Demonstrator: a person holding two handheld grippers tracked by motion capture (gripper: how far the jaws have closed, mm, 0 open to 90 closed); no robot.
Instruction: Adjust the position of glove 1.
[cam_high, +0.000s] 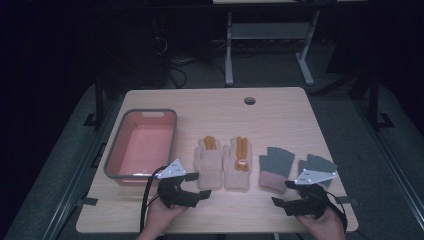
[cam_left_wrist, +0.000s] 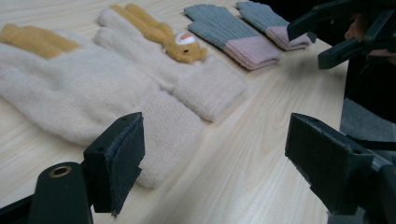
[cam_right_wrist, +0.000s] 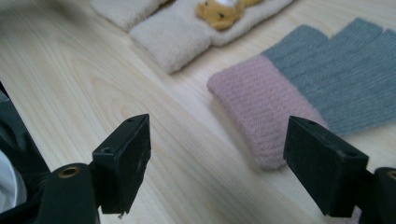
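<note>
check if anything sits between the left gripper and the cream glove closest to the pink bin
Nothing visible does. The left gripper is open, with bare table between its jaws, and the cream glove's cuff lies just ahead of it. The pink bin sits off to the side.

dim lab, cables (cam_high: 175, 65), desk frames (cam_high: 270, 40)

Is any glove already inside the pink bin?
No, the pink bin is empty in the high view, and all four gloves, such as the cream glove and grey glove, lie on the table.
</note>
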